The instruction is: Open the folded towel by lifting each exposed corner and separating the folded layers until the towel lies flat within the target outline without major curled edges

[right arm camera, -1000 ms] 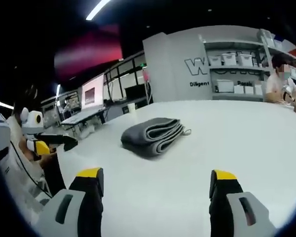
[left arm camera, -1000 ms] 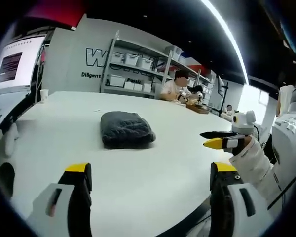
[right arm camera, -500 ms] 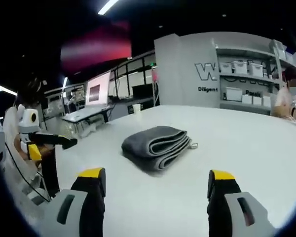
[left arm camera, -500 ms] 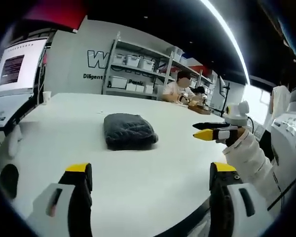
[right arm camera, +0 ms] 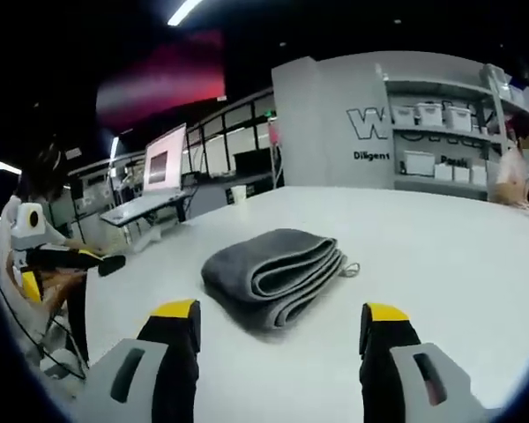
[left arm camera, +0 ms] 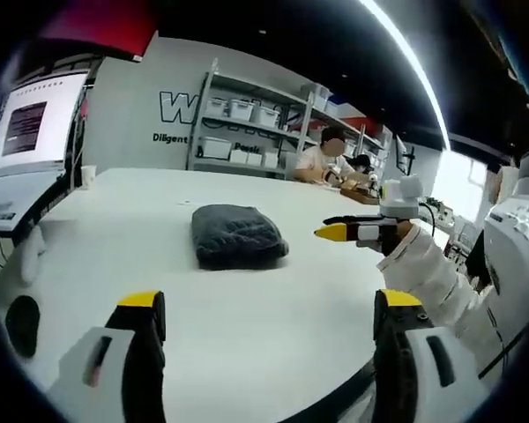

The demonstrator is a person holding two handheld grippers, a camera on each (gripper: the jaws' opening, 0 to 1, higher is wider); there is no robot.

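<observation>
Left gripper (left arm camera: 269,322), yellow-tipped black jaws on grey bodies: jaws wide apart, nothing held, low over near edge of white round-edged table (left arm camera: 273,304). Pointed fwd across tabletop.

Right gripper (right arm camera: 278,330), same build: jaws wide apart, empty, hovering above table surface (right arm camera: 441,256), aimed at towel. Seen also in left gripper view (left arm camera: 348,231) at right, held out level over table edge, yellow tip pointing toward table centre; white-sleeved arm (left arm camera: 423,273) behind it, bent, reaching in from right.

Left gripper again in right gripper view (right arm camera: 70,258) at far left, dark tip level, off the table edge.

Dark grey folded cloth towel (right arm camera: 273,275): lying on tabletop just ahead of right jaws, between them in line of sight, not touched. Stacked folded layers facing camera, rounded fold edges, small loop tag at right end. In left gripper view (left arm camera: 238,236) a compact dark bundle at mid-table, well apart from left jaws. Still fully folded.

Bkgd: grey metal shelving w/ white storage bins (left arm camera: 238,132) against grey wall w/ large lettering; seated persons (left arm camera: 326,163) at far side of table; lit monitor screen (left arm camera: 31,123) at left; white paper cup (left arm camera: 88,176) on far table edge.
</observation>
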